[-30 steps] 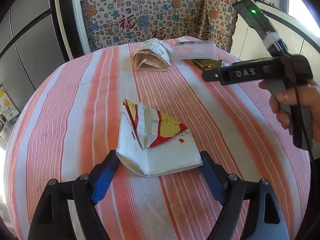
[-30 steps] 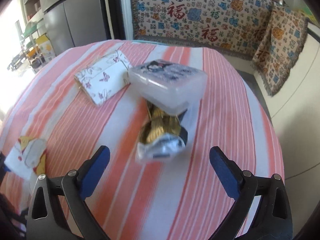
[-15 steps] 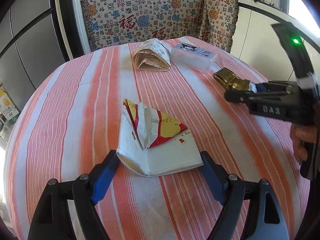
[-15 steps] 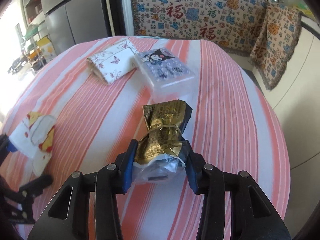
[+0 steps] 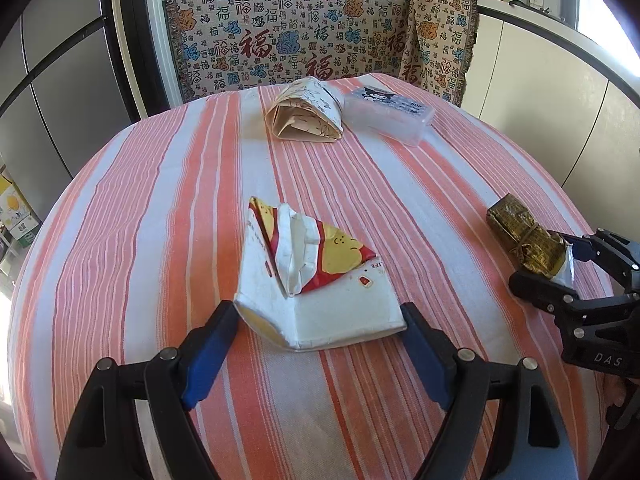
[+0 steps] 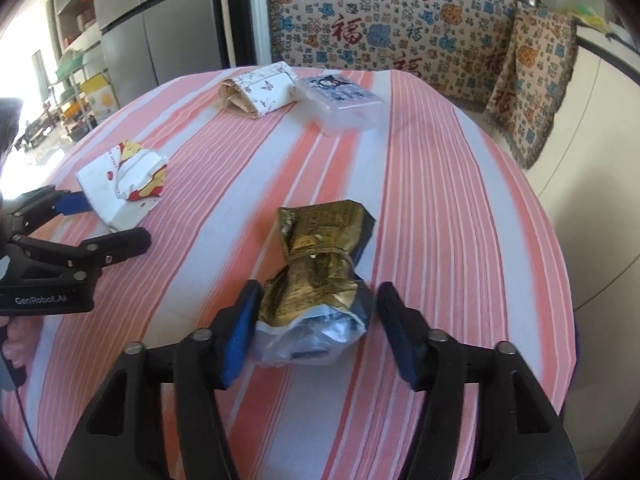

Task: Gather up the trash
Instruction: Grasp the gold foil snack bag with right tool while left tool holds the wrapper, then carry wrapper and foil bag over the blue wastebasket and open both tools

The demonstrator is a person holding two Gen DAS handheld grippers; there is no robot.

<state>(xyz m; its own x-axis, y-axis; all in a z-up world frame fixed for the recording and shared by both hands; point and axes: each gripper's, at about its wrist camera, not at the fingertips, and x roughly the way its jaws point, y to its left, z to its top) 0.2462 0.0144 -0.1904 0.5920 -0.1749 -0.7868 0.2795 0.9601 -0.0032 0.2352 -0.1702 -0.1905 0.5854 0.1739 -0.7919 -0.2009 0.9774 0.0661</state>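
Observation:
A crumpled white, red and yellow packet (image 5: 320, 280) lies on the striped tablecloth (image 5: 160, 200). My left gripper (image 5: 318, 312) stands still around its near end, both blue pads touching its side corners. At the right lies a gold foil wrapper (image 6: 320, 256) with a silvery open end, between the fingers of my right gripper (image 6: 316, 312). Those jaws are opening: the left pad still touches the foil, and a gap shows at the right pad. The left wrist view shows the wrapper (image 5: 520, 232) and right gripper (image 5: 560, 264) at the right edge. The right wrist view shows the packet (image 6: 120, 184) and left gripper (image 6: 100, 224).
At the far side of the round table lie a folded butterfly-print paper bag (image 5: 308, 116) and a clear plastic box (image 5: 388, 116) with a cartoon lid. Patterned cloth (image 5: 280, 40) hangs behind the table. A grey fridge (image 6: 160, 32) stands at the back left.
The right gripper closed on the gold wrapper, drew it away from the plastic box toward the near right of the table, then widened. The left gripper and packet have not moved.

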